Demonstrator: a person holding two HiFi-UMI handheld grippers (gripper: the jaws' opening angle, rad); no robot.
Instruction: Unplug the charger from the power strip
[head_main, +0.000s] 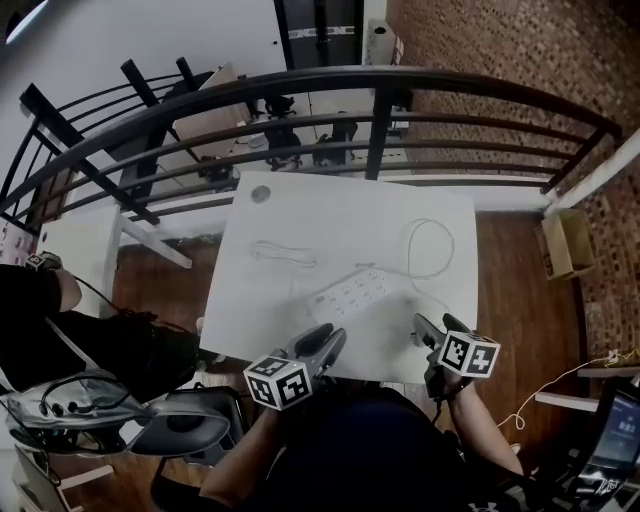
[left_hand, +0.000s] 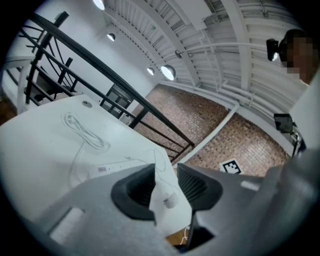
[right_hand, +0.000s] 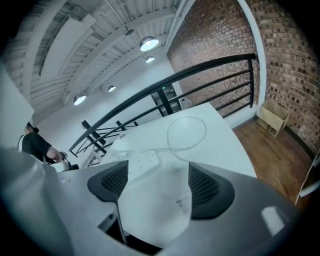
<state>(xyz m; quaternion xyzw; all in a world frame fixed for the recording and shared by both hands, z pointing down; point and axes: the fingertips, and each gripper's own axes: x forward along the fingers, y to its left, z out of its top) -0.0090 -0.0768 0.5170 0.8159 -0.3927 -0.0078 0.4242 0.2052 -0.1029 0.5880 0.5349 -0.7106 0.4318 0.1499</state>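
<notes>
A white power strip (head_main: 350, 293) lies on the white table (head_main: 300, 210), its cord (head_main: 453, 250) looping off to the right. In the left gripper view the strip (left_hand: 115, 167) is beyond the jaws, and a small white charger (left_hand: 171, 200) lies loose on the table near the front edge, apart from the strip. The right gripper view shows the strip (right_hand: 142, 162) and the charger (right_hand: 181, 202) faintly below the jaws. My left gripper (head_main: 325, 345) hovers open over the front edge with nothing in it. My right gripper (head_main: 432, 335) is wide open and empty, above the table's front right.
A thin white cable (head_main: 283, 255) lies coiled left of the strip. A small round disc (head_main: 260, 193) sits near the far left corner. A black railing (head_main: 380, 110) curves behind the table. A seated person (head_main: 60, 320) is at the left, a cardboard box (head_main: 565, 243) on the floor right.
</notes>
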